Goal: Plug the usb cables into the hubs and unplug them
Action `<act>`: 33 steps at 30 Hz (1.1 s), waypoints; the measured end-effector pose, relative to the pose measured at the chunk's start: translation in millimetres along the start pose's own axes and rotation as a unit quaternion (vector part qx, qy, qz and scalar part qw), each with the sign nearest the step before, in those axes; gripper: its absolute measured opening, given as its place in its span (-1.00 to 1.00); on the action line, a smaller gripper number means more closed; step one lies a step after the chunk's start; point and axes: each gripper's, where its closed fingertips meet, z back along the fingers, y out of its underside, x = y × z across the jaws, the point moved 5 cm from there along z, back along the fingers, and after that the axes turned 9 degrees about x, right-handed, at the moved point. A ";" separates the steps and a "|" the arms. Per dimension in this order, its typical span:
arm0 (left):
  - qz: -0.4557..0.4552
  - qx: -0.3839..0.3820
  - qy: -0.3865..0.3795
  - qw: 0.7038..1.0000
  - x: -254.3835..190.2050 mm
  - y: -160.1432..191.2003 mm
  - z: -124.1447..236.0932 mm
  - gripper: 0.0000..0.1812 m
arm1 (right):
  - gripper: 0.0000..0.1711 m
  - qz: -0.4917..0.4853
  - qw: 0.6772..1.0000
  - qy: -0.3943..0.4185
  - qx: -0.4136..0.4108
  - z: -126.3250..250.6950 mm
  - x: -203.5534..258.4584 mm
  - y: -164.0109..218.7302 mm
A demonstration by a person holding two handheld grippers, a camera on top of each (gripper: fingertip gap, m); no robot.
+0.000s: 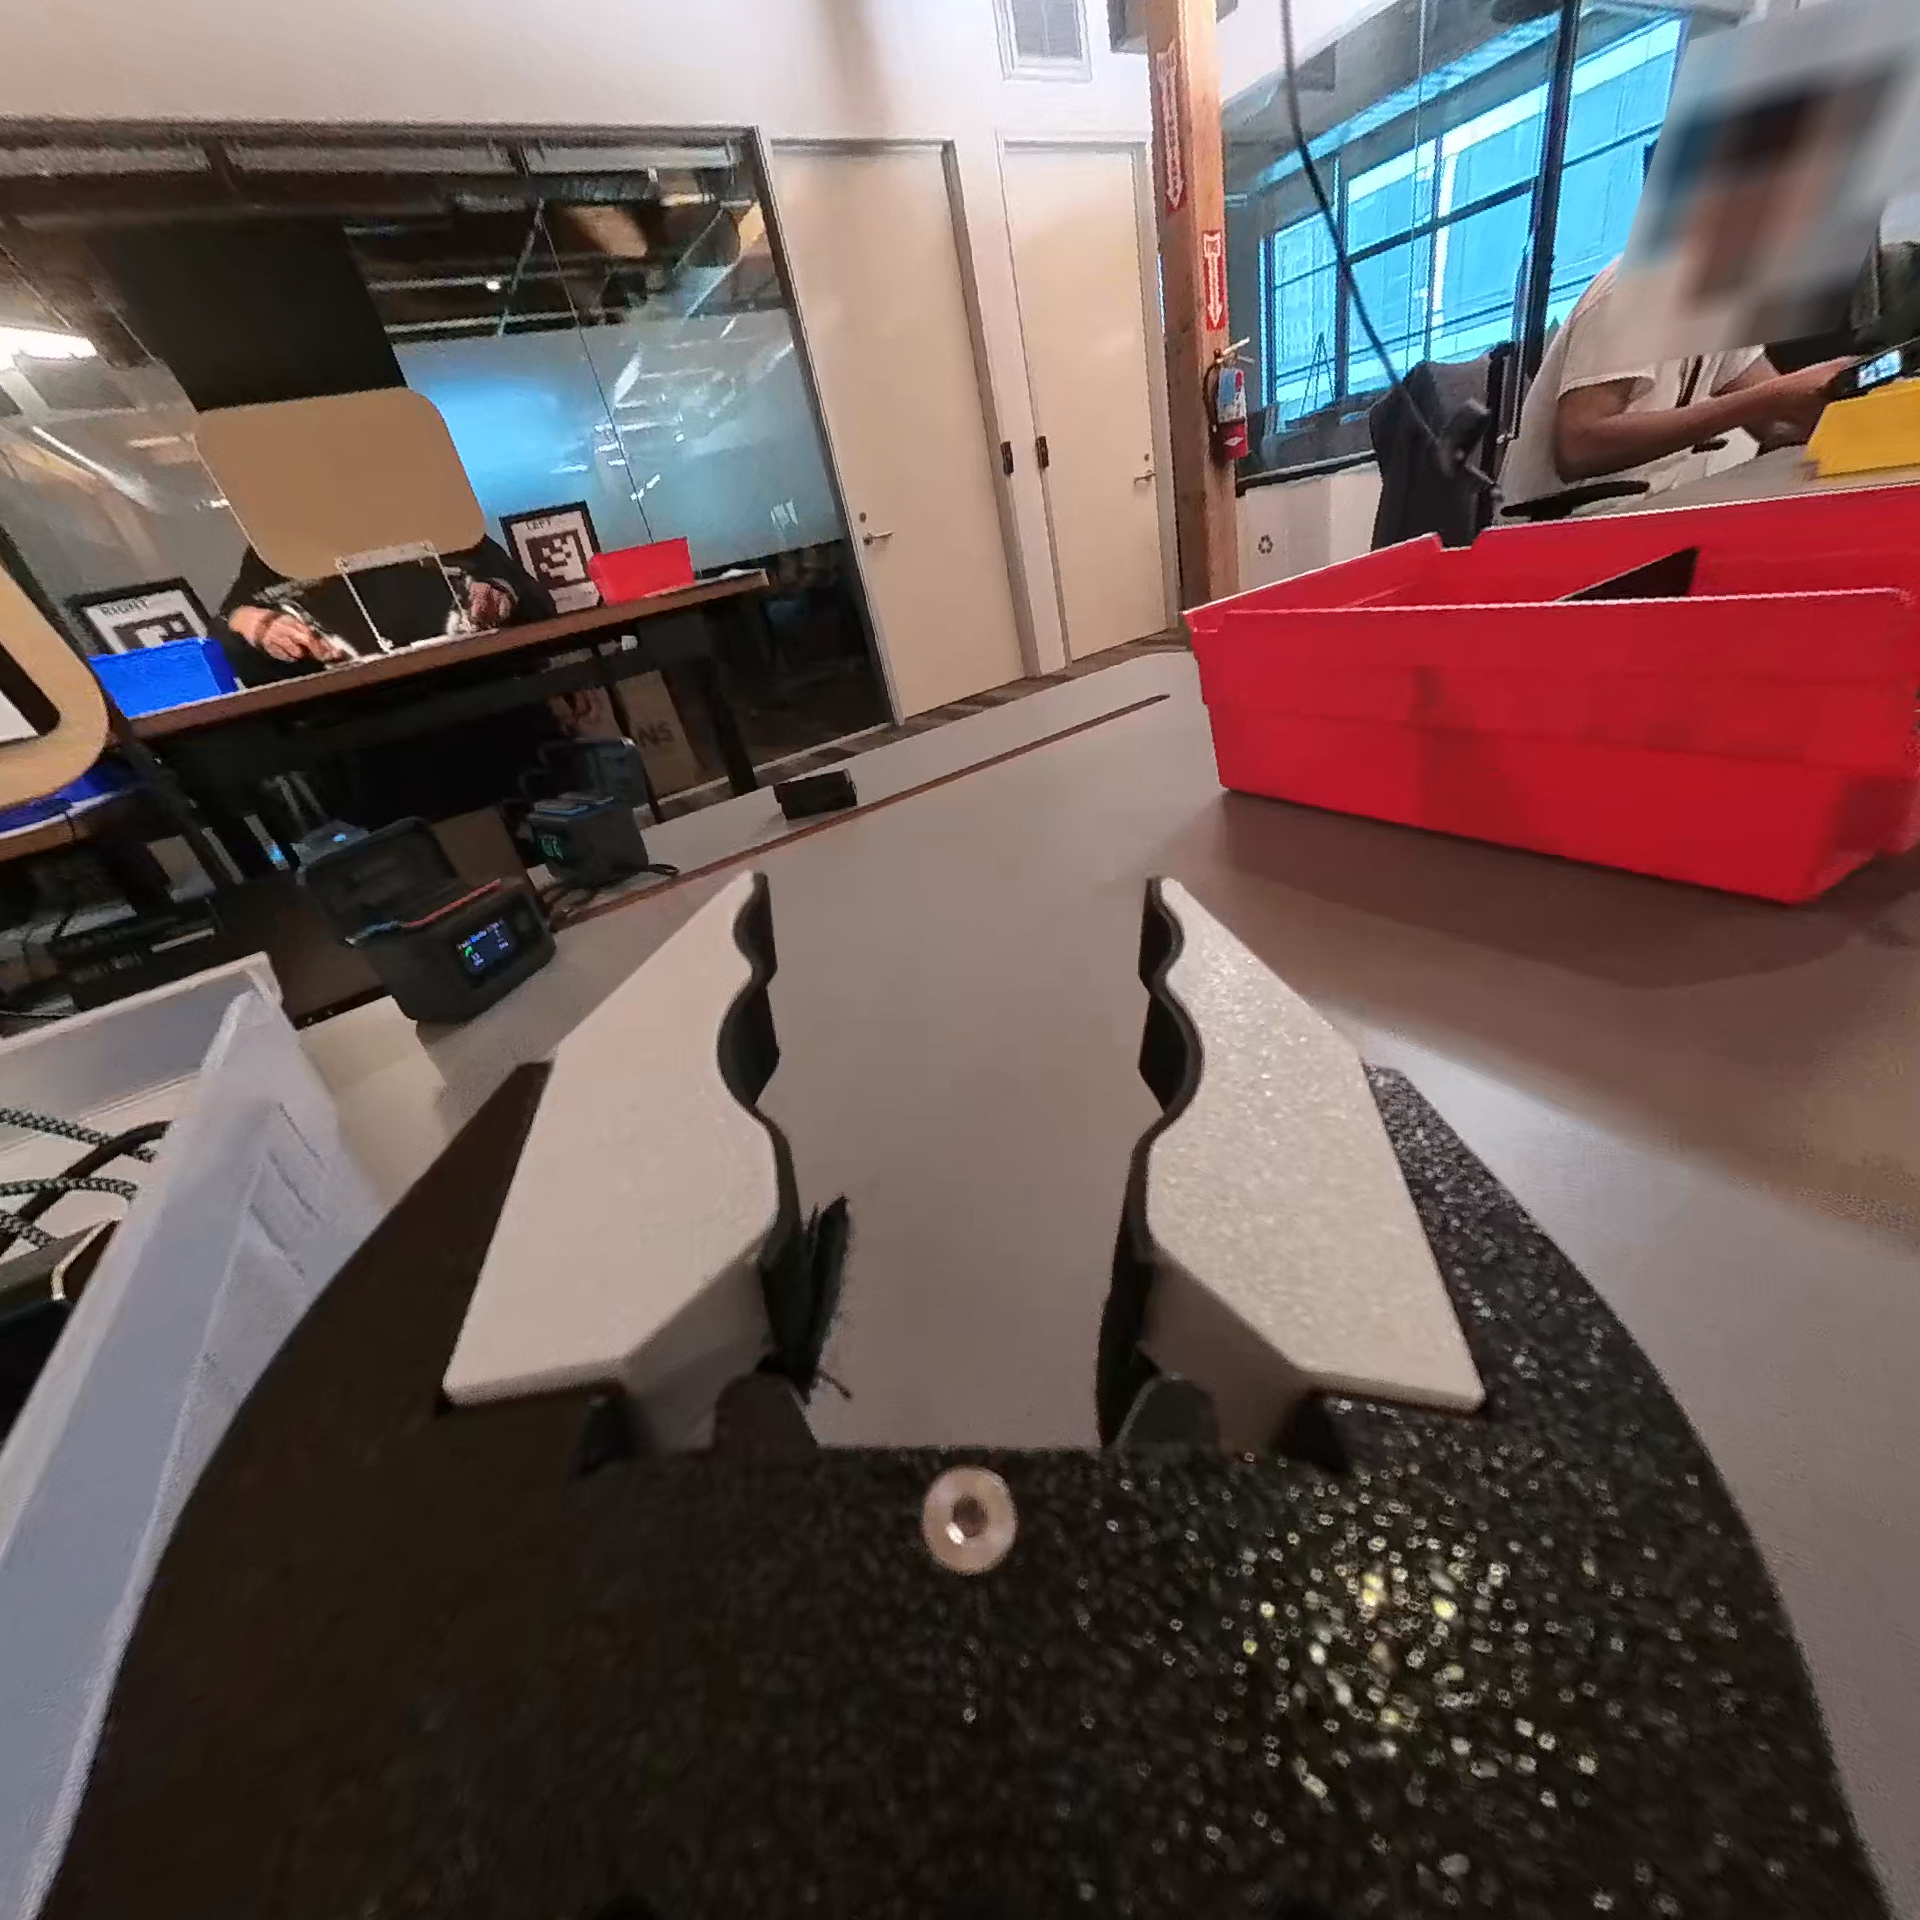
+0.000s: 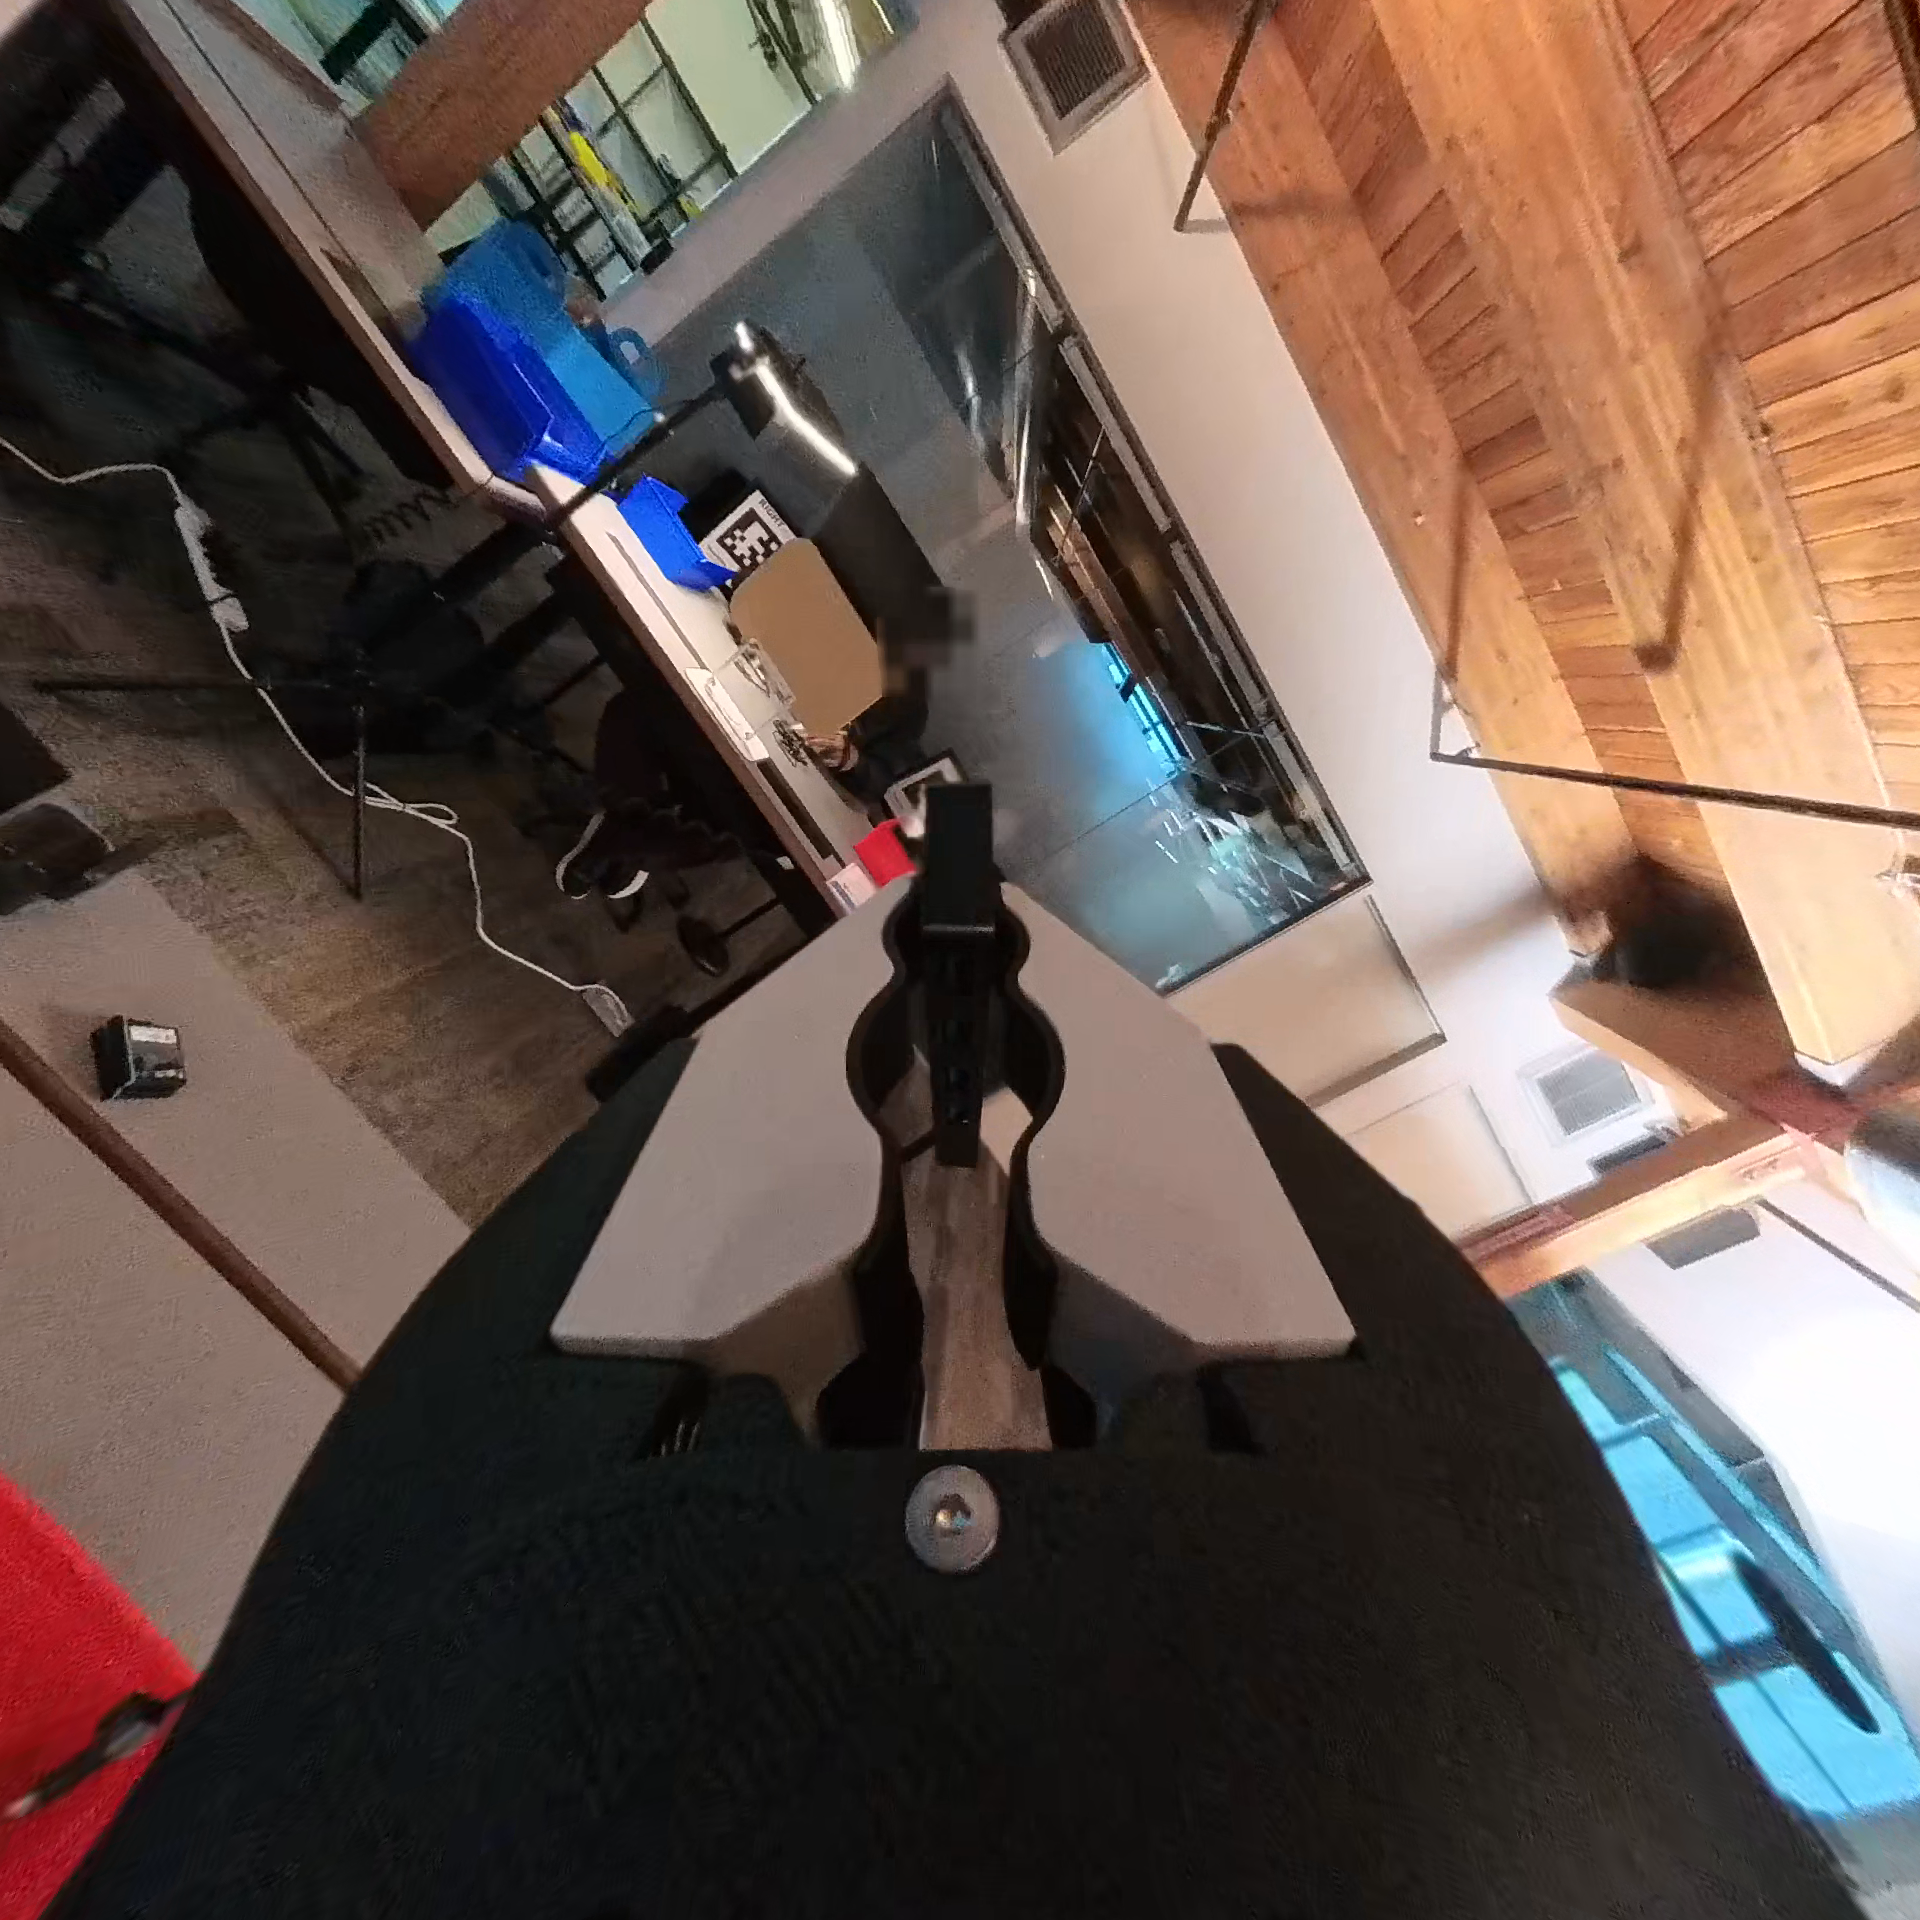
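Left hand-held gripper (image 1: 956, 935) wide apart over table (image 1: 1558, 1091), red bins (image 1: 1558, 748) beside, right hand-held gripper (image 2: 956, 935) clamping black hub (image 2: 958, 862).

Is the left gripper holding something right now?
No, the left gripper is open, with only the bare grey table showing between its two fingers.

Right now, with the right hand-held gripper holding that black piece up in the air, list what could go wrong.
1. The right hand-held gripper pinches the black hub edge-on near its fingertips; it may twist or slip.
2. The view is tilted well away from the table, so a drop could miss it.
3. The left hand-held gripper is open and empty, with no cable ready.
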 end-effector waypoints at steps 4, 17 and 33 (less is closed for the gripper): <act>-0.010 0.005 0.009 1.000 -5.0 0.7 -2.6 -0.26 | -0.90 -0.032 0.999 -0.029 -0.007 1.6 21.2 30.7; -0.014 0.012 0.012 1.000 -6.0 2.3 -4.4 -0.27 | -0.90 -0.083 0.996 -0.029 0.018 20.6 2.7 27.1; -0.004 0.007 0.018 1.000 -4.2 1.5 -3.5 -0.26 | -0.90 -0.119 0.900 -0.320 0.272 -22.8 210.6 199.3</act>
